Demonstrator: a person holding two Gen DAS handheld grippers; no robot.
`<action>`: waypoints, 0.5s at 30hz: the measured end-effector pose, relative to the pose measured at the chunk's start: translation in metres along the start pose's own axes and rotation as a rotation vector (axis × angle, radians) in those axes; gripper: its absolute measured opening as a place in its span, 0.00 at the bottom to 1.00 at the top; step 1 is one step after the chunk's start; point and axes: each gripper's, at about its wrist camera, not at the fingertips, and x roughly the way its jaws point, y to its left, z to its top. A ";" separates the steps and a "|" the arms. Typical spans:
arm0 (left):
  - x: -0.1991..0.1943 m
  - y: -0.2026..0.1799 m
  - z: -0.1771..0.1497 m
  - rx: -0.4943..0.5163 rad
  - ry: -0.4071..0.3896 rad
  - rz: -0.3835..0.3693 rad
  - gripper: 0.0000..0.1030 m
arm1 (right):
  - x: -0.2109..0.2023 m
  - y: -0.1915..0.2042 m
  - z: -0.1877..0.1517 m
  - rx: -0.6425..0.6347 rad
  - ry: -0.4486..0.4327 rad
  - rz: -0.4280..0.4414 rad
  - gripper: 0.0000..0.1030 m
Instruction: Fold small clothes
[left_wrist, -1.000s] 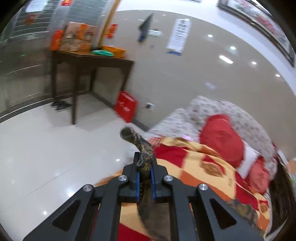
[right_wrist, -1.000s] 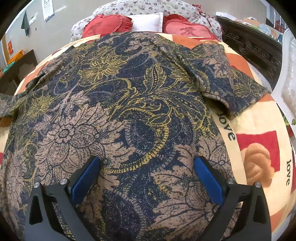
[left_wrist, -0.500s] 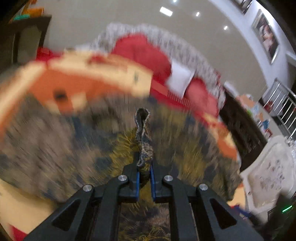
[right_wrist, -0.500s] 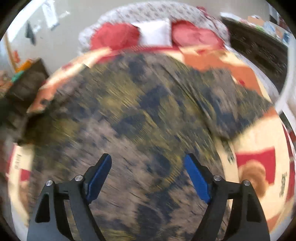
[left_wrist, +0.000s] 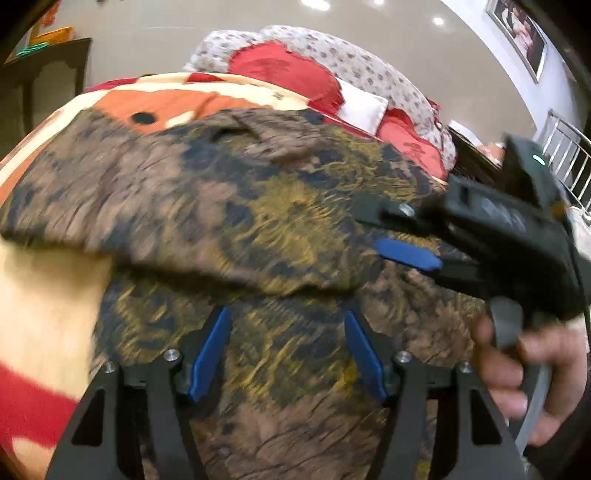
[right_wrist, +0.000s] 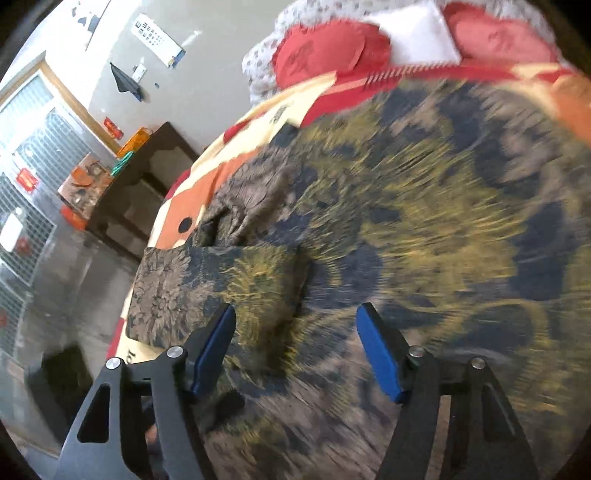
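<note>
The left gripper, whose fingers have just been opening, is held wide over the dark floral-patterned shirt with nothing gripped. The right gripper, fingers closing yet apart, is likewise empty. The shirt is spread, one sleeve folded inward, on the orange-and-cream bedspread, red heart-shaped cushions beyond.

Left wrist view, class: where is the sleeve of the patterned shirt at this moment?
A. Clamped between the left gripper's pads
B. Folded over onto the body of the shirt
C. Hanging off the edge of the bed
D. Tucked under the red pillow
B: the sleeve lies folded across the shirt, and the left gripper hangs over the cloth with its pads apart and nothing pinched between them.
</note>
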 end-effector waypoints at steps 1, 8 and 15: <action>-0.001 0.000 -0.001 -0.011 -0.012 -0.003 0.66 | 0.009 0.001 0.000 0.006 0.019 0.031 0.61; 0.002 0.001 -0.003 -0.022 -0.015 0.035 0.69 | 0.035 0.006 -0.007 -0.011 -0.009 0.020 0.60; 0.006 0.000 -0.002 -0.013 -0.011 0.047 0.71 | 0.047 0.015 -0.011 -0.012 0.007 0.063 0.20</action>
